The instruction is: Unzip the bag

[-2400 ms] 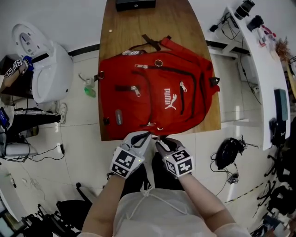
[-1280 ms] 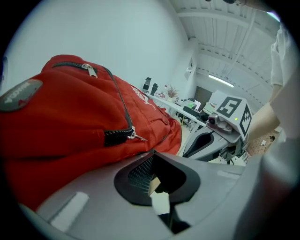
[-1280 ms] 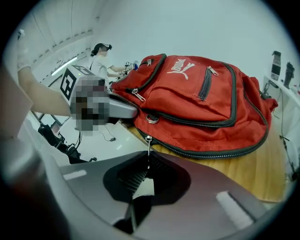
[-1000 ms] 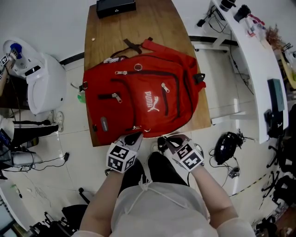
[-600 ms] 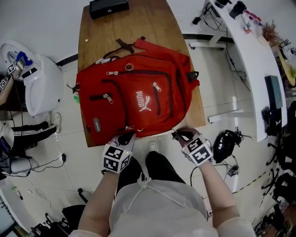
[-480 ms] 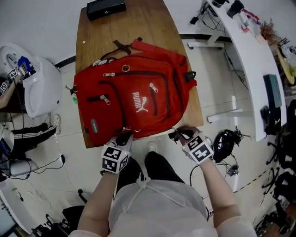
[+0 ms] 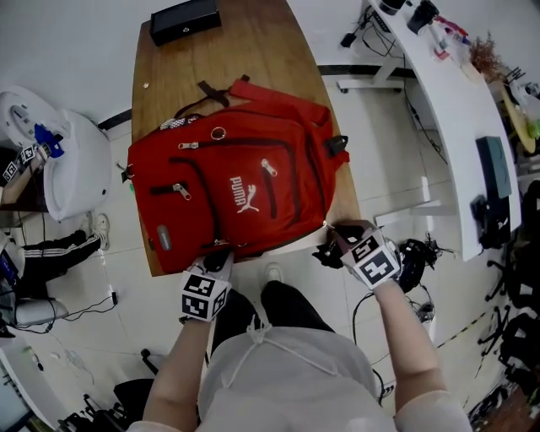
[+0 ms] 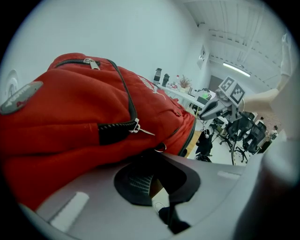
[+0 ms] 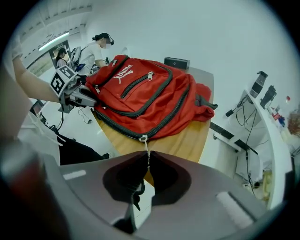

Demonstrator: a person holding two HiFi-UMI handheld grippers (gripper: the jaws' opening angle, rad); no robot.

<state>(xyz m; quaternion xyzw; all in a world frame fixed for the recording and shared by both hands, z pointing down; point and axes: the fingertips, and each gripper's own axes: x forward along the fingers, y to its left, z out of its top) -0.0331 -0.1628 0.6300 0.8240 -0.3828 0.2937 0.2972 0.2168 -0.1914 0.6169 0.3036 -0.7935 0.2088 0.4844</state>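
Observation:
A red backpack [image 7: 228, 186] lies flat on the wooden table [image 7: 253, 42], its bottom edge toward me. My left gripper [image 7: 221, 257] is at the bag's near-left edge; in the left gripper view its jaws [image 8: 151, 159] are shut on the bag's bottom edge below a small metal ring [image 8: 161, 148]. My right gripper [image 7: 327, 232] is at the near-right corner. In the right gripper view it [image 9: 148, 157] is shut on the thin pull of the main zipper's slider [image 9: 143, 138], which sits on the dark zipper track of the backpack [image 9: 140, 93] at the table edge.
A black box [image 7: 184, 18] sits at the table's far end. A white machine [image 7: 63, 164] stands left of the table, a white desk [image 7: 447, 93] with gear to the right, and dark equipment [image 7: 413, 253] lies on the floor. Two people [image 9: 96, 49] stand far behind.
The right gripper has travelled right along the bag's near edge, from beside the left gripper to the near-right corner, taking the zipper pull with it. The left gripper has stayed on the bag's edge.

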